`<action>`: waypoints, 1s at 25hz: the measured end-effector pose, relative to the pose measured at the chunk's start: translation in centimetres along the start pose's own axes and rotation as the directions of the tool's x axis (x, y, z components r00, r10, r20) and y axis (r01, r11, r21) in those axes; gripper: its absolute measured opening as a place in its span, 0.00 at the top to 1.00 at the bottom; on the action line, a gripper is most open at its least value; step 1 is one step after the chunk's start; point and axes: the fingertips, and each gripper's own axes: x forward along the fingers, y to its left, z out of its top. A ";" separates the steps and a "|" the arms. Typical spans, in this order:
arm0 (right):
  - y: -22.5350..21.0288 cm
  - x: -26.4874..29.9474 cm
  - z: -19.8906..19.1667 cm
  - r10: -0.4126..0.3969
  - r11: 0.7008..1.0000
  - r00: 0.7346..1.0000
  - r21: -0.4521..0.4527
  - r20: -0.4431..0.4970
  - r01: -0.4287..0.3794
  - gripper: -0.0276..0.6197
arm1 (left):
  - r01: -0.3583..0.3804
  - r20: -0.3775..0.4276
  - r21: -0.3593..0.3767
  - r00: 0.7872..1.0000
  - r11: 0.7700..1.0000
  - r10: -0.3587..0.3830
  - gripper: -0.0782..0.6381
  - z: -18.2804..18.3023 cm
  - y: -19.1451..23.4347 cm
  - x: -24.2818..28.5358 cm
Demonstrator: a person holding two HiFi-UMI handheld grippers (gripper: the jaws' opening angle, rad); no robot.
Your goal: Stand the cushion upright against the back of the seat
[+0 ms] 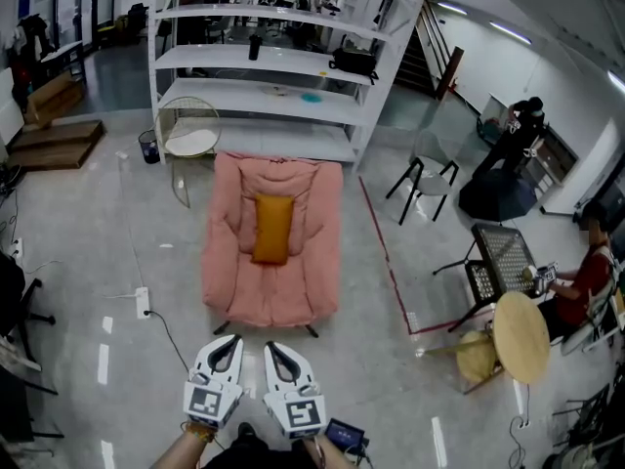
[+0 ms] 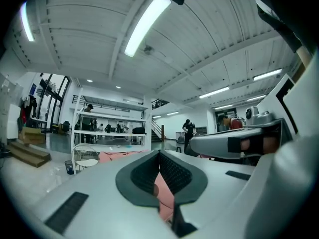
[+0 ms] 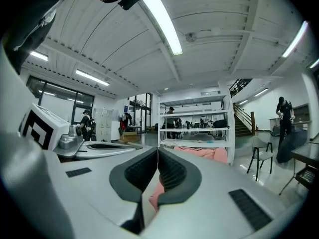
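An orange cushion (image 1: 272, 227) lies on the seat of a pink padded lounge chair (image 1: 234, 281) in the middle of the head view, its long side running up toward the chair's back. My left gripper (image 1: 229, 341) and right gripper (image 1: 274, 347) hang side by side in front of the chair, short of its front edge. Both are shut with nothing held. In the left gripper view the pink chair (image 2: 115, 156) shows beyond the closed jaws. The right gripper view shows the chair (image 3: 204, 153) too.
A white shelving unit (image 1: 283, 57) stands behind the chair, a round wire chair (image 1: 189, 137) to its left. A cable and power strip (image 1: 144, 303) lie on the floor at left. Black chairs (image 1: 426, 186), a round wooden table (image 1: 520, 336) and a seated person (image 1: 584, 277) are at right.
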 end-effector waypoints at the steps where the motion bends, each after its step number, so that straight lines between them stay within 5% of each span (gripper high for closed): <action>1: 0.4 0.1 0.0 -0.002 1.000 1.000 -0.002 -0.004 0.002 0.93 | 0.001 -0.001 -0.002 1.000 1.000 -0.001 0.87 -0.1 0.3 -0.3; 9: 0.9 1.1 -0.8 0.005 1.000 0.999 0.012 -0.033 -0.005 0.93 | 0.005 -0.023 -0.008 1.000 1.000 -0.005 0.87 -0.8 1.2 -0.2; 25: -9.0 7.3 -3.4 0.105 0.988 0.993 0.116 -0.051 -0.098 0.93 | -0.046 -0.122 0.010 0.991 0.999 0.047 0.87 -2.9 1.2 10.3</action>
